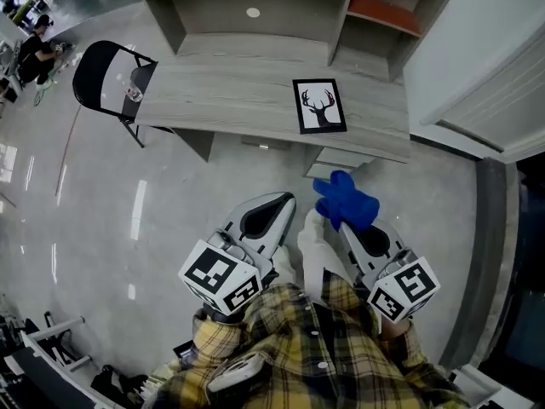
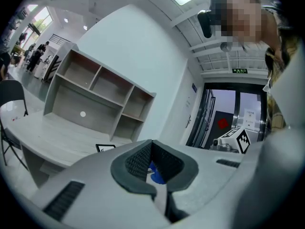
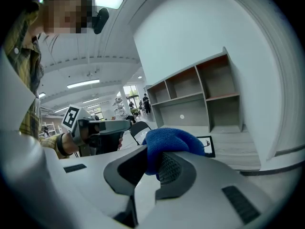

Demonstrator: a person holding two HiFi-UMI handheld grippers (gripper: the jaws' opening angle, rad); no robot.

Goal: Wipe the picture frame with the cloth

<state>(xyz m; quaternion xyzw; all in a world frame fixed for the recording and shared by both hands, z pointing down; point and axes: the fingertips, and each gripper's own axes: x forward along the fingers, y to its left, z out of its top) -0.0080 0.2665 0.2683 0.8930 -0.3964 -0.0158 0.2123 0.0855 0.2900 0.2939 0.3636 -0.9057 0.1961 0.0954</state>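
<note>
Picture frame (image 1: 319, 105) — black-edged, with a deer-head print — lies flat on the right part of the grey wooden surface (image 1: 221, 92), close to its front edge and well apart from both grippers. A black chair (image 1: 106, 79) stands at the surface's left end, touching the corner. Behind the surface rises a shelf unit (image 1: 255, 7) with open compartments; the wide middle one shows a small white dot on its back panel. Glossy floor (image 1: 170, 194) spreads between the front edge and the person. The left gripper (image 1: 281, 203) hangs over that floor, its jaws pressed together on nothing. Just beside it, the right gripper (image 1: 347, 221) has its jaws clamped on a bunched blue cloth (image 1: 345, 198) — the cloth bulges past the tips. A white wall (image 1: 477, 49) bounds the right side.
</note>
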